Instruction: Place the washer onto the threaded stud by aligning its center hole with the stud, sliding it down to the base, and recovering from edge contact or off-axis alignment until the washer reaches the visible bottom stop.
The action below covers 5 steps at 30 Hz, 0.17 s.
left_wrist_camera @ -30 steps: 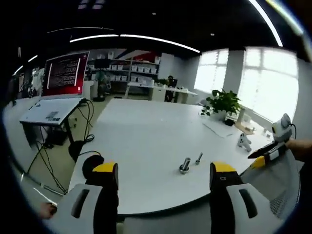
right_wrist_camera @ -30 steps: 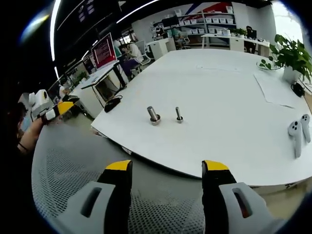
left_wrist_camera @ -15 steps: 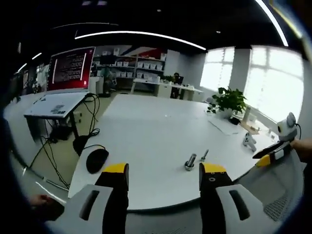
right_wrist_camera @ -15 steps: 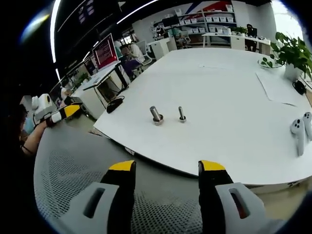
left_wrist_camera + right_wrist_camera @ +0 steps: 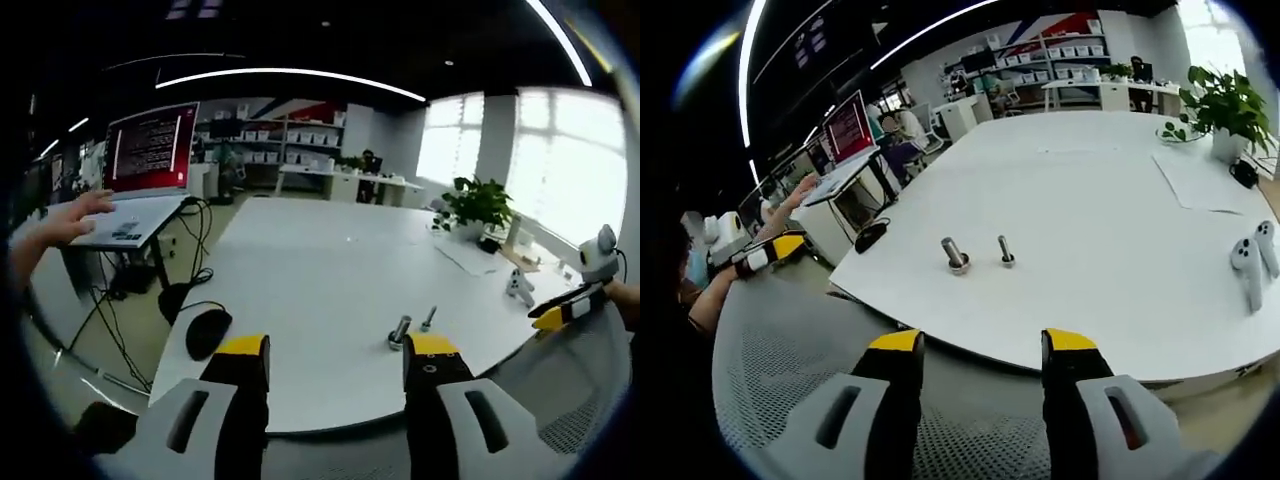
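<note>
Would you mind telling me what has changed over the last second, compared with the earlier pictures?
Both pairs of tongs have narrowed: the left tongs and right tongs each show a smaller gap than a second ago, with nothing between them. A person's hand has come in over the laptop. The two threaded studs stand on the white table as before, untouched.

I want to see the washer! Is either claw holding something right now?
No. The left claw and right claw are both open with nothing between their jaws. The two studs stand untouched on the white table.
</note>
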{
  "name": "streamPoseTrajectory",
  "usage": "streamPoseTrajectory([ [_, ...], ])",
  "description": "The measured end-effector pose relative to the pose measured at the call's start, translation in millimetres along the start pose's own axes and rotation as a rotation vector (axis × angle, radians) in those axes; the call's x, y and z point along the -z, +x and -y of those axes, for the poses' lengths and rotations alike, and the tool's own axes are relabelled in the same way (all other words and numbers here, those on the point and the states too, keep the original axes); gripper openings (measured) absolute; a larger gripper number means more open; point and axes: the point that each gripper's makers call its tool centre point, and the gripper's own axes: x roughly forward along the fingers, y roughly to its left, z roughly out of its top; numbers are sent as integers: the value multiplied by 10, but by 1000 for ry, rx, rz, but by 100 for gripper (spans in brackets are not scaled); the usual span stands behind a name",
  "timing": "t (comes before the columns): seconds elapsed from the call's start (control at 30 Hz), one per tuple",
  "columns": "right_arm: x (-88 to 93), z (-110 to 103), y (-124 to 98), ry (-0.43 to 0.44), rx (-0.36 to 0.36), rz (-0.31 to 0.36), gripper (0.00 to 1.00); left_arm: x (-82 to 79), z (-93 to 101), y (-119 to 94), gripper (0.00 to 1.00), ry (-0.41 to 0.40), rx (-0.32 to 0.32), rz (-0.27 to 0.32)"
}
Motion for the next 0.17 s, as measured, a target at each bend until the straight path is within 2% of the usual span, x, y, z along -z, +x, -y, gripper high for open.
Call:
streamPoseTrajectory([
  [0.17,-1,-7,-3,2,-1,3,49,3,-14,-2,52,7,-8,-1],
])
